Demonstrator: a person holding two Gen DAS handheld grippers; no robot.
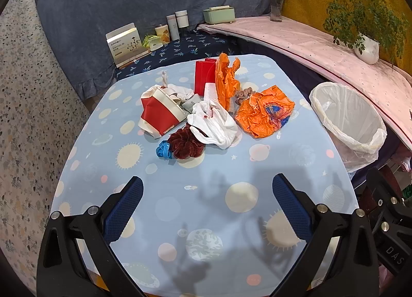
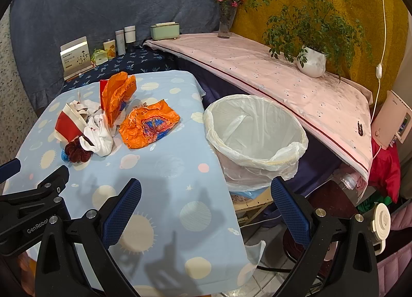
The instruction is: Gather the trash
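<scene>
left gripper (image 1: 207, 191) hangs over the near part of the table (image 1: 159, 183), fingers spread wide, nothing held. right gripper (image 2: 206, 194) likewise wide and unloaded, straddling the table's right edge. bare cloth lies between both tools and the litter. trash sits mid-table toward the far end: crumpled orange bag (image 1: 265, 114), upright orange bag (image 1: 225, 78), white bag (image 1: 213, 121), red-and-cream box (image 1: 161, 111), dark red scrunchie (image 1: 185, 143). lined bin (image 2: 255, 137) stands just beside the right edge, mouth open.
</scene>
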